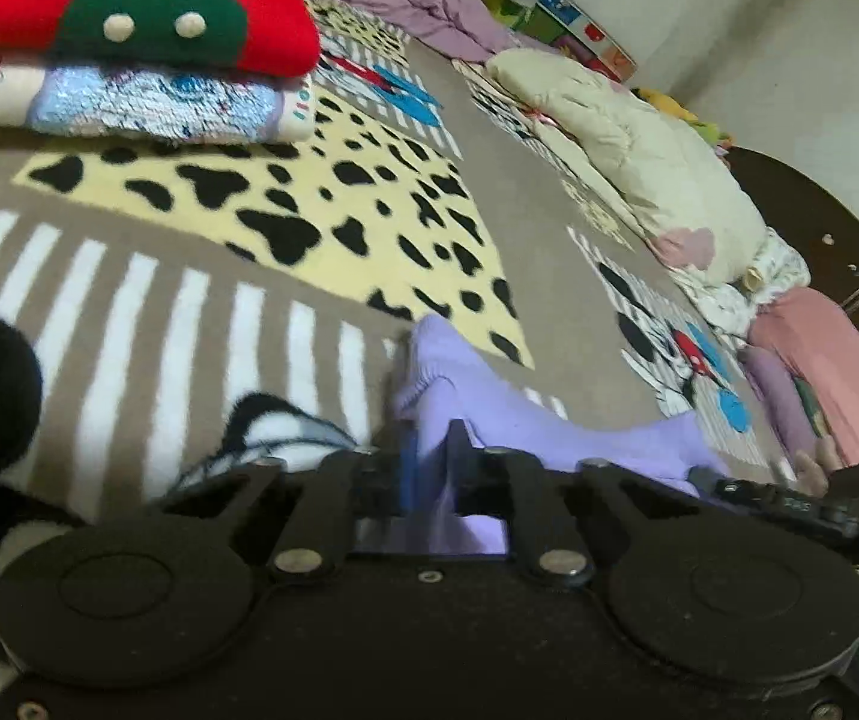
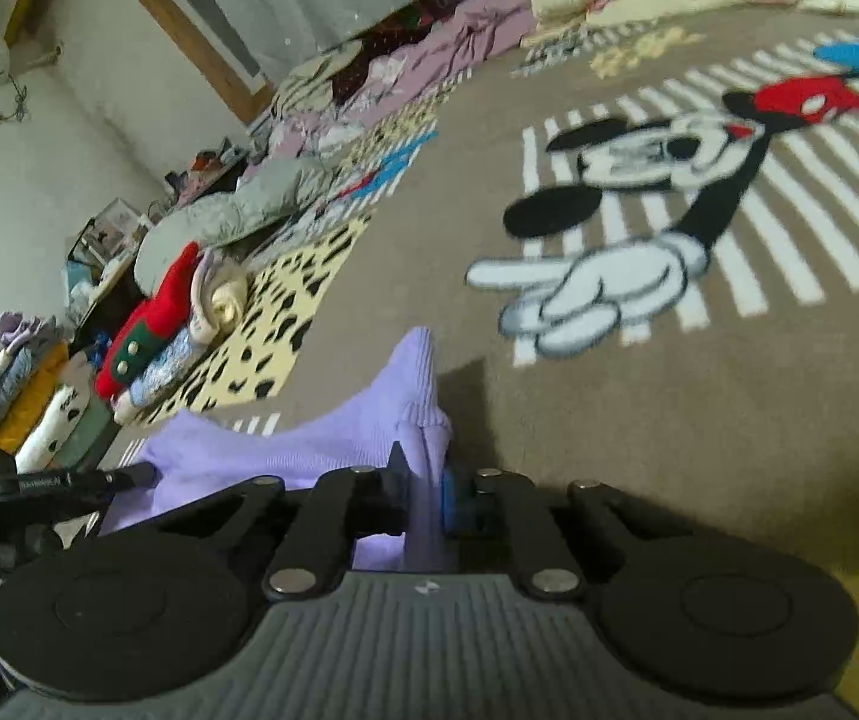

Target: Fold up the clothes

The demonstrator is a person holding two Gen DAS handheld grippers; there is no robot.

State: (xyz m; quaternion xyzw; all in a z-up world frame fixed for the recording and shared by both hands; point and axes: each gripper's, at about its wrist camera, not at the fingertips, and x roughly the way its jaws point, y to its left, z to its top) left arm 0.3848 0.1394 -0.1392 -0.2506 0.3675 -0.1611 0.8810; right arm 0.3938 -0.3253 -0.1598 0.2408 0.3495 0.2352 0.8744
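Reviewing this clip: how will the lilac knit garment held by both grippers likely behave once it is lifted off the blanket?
The lilac garment probably goes floppy: it already sags between the left gripper and right gripper. Its ribbed knit looks unlikely to slip from the shut fingers. It seems light, bunching easily where pinched.

My left gripper (image 1: 429, 450) has its jaws drawn close together, pinching a fold of the lilac knit garment (image 1: 549, 438) between them; one finger carries a blue pad (image 1: 408, 474) pressed against the cloth. The gripper sits low, pointing forward over the bed. My right gripper (image 2: 426, 480) is likewise closed on the same lilac garment, its jaws nearly meeting with cloth squeezed between them and a blue pad (image 2: 447, 501) on the right-hand finger. In the left wrist view I can see the right gripper off to the right, and the right wrist view shows the left gripper at the left; the two stand apart with the cloth spanning between them.
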